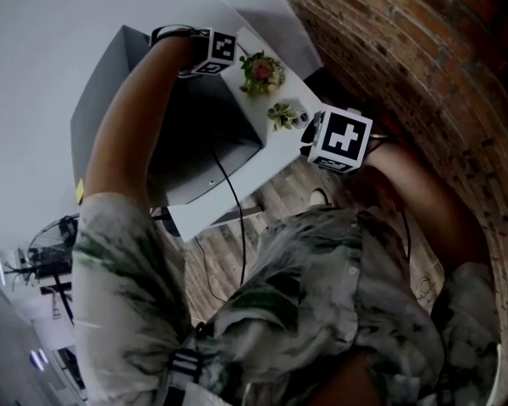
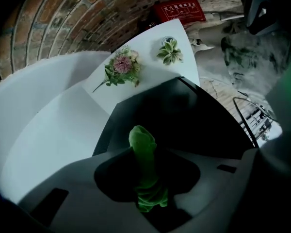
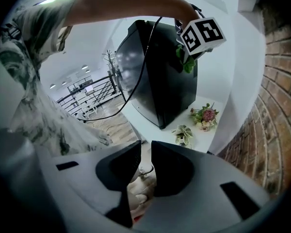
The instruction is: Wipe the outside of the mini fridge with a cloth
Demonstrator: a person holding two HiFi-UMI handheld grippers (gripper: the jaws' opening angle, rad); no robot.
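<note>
The black mini fridge (image 1: 205,134) stands on a white table (image 1: 210,211); its dark top (image 2: 184,113) fills the left gripper view. My left gripper (image 2: 145,155) is shut on a green cloth (image 2: 141,139), whose end pokes out past the jaws over the fridge's top edge. In the right gripper view the cloth (image 3: 186,62) hangs under the left gripper's marker cube (image 3: 202,35), against the fridge's (image 3: 160,76) upper corner. My right gripper (image 3: 145,152) hangs off to the fridge's right, its jaws close together with nothing between them. Its marker cube (image 1: 339,139) shows near the table edge.
A pink flower bunch (image 1: 262,72) and a small leafy plant (image 1: 284,114) lie on the table beside the fridge. A brick wall (image 1: 423,66) runs close on the right. A black cable (image 1: 235,218) hangs down the fridge's front. A red box (image 2: 179,9) sits by the wall.
</note>
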